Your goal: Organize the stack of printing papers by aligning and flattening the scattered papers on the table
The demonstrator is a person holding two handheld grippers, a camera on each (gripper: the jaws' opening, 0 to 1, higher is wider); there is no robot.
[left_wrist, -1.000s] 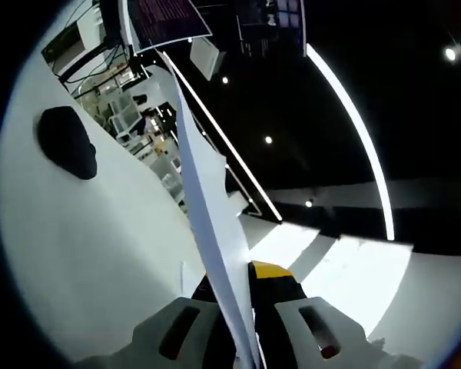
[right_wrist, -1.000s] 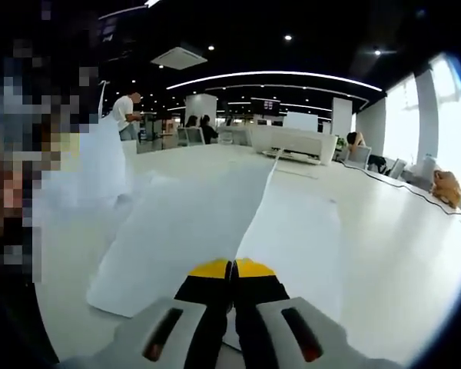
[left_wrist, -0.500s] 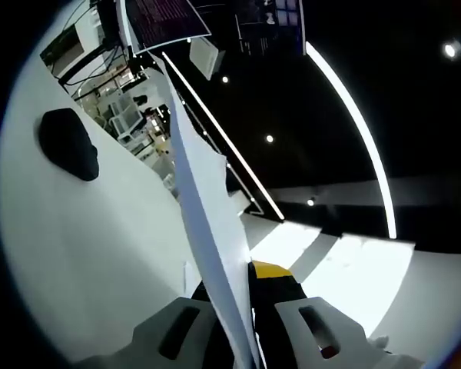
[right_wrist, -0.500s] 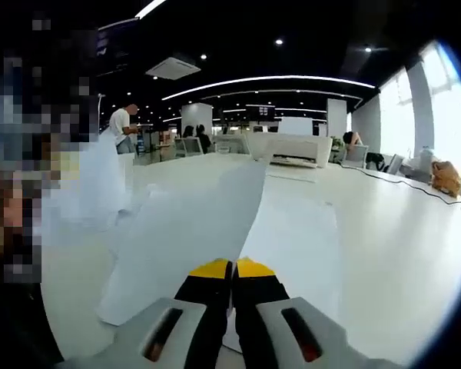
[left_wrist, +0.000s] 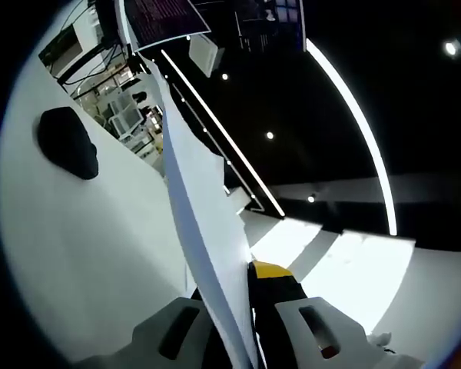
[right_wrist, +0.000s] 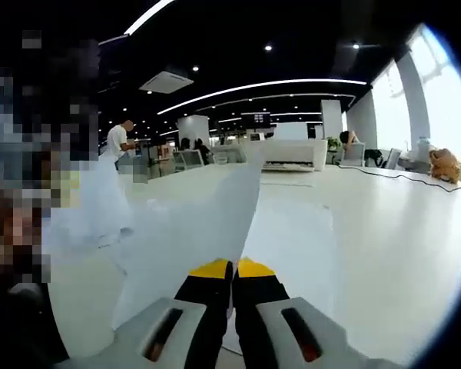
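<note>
In the left gripper view a white paper sheet (left_wrist: 201, 207) runs edge-on from between the jaws up toward the ceiling, and my left gripper (left_wrist: 242, 296) is shut on its lower edge. In the right gripper view my right gripper (right_wrist: 233, 270) is shut on a white sheet (right_wrist: 207, 215) that lifts off the white table (right_wrist: 384, 246) and bends upward to the left. A second flat sheet (right_wrist: 292, 238) lies on the table just right of the jaws. More white paper (right_wrist: 96, 204) stands at the left.
A dark rounded object (left_wrist: 67, 142) rests on the white table surface (left_wrist: 84, 261) at the left. A white printer-like box (right_wrist: 292, 152) stands at the far end of the table. A person (right_wrist: 117, 141) stands in the background, and a cable (right_wrist: 415, 178) trails at the right.
The right gripper's sheet has risen higher off the table and bent further up. The left gripper's sheet has leaned slightly further left at its top.
</note>
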